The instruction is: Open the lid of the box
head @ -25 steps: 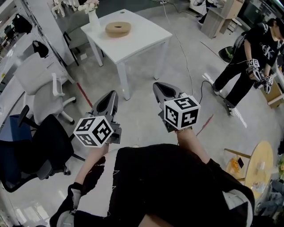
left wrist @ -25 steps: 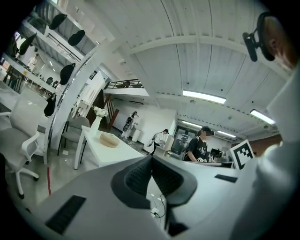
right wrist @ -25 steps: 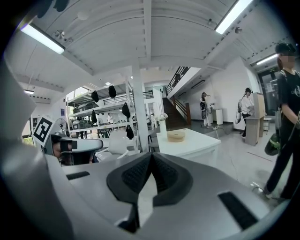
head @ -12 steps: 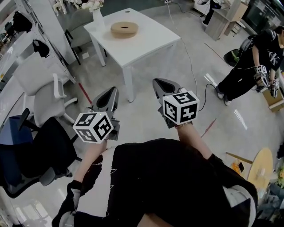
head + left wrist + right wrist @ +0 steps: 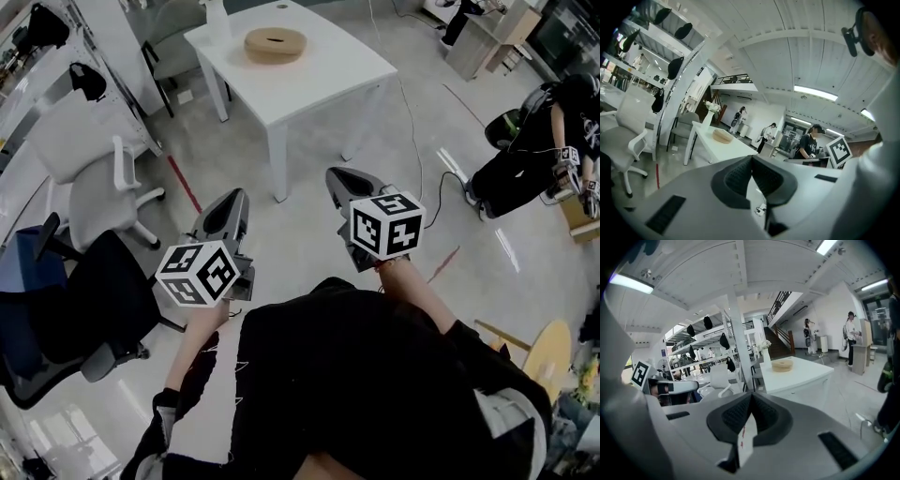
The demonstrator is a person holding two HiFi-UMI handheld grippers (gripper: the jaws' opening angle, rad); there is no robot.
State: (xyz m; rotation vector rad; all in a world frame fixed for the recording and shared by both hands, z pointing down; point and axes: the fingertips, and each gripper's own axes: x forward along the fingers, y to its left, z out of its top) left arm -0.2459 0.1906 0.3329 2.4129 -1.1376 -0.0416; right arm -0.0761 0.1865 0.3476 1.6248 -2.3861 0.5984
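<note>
Chairs fill the far left, a white chair [image 5: 80,173] behind a black chair [image 5: 89,309], both on the grey floor [image 5: 309,234]. Next comes the left hand-held gripper [image 5: 234,197], held in the air over the floor, its jaws pressed together with nothing between them. Beyond the two tools, the round wooden box [image 5: 275,42] sits on the white tabletop [image 5: 319,80], well apart from both. The right hand-held gripper [image 5: 336,175] is likewise pinched closed and empty, pointing towards the tabletop. At the far right a person in black [image 5: 530,155] stands bent over
</note>
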